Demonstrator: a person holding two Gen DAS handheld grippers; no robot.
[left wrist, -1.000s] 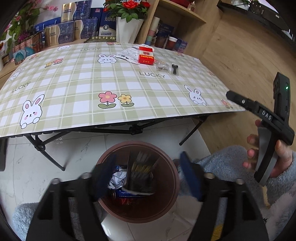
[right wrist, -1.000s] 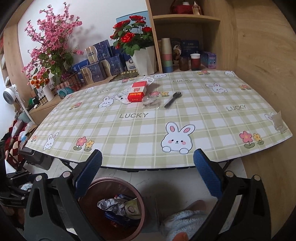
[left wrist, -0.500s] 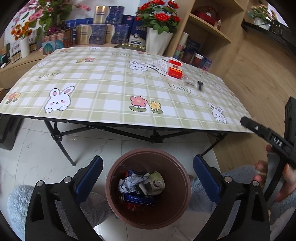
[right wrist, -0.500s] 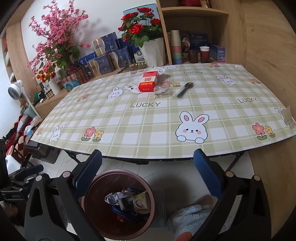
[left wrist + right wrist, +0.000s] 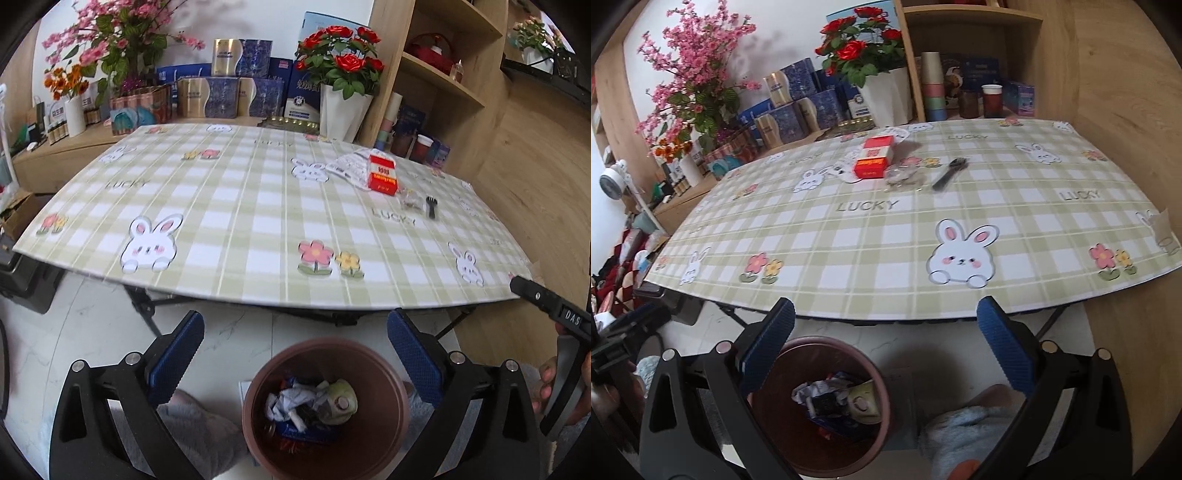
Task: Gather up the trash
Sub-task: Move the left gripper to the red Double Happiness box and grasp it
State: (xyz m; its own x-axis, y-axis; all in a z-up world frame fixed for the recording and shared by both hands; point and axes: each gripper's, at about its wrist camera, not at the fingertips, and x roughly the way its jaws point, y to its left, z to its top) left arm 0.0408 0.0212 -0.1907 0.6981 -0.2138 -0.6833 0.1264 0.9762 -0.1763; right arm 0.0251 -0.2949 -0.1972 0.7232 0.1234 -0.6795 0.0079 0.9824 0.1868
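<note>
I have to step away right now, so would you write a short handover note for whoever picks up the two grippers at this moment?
Left gripper: open, empty, above the brown bin on the floor.
Right gripper: open, empty, in front of the table's near edge.
Done: the bin holds crumpled paper and wrappers.
Left on the table: the red box on a printed paper sheet, a clear wrapper and a black plastic fork, all near the far side.
Next, probably: pick these up and drop them in the bin.
</note>
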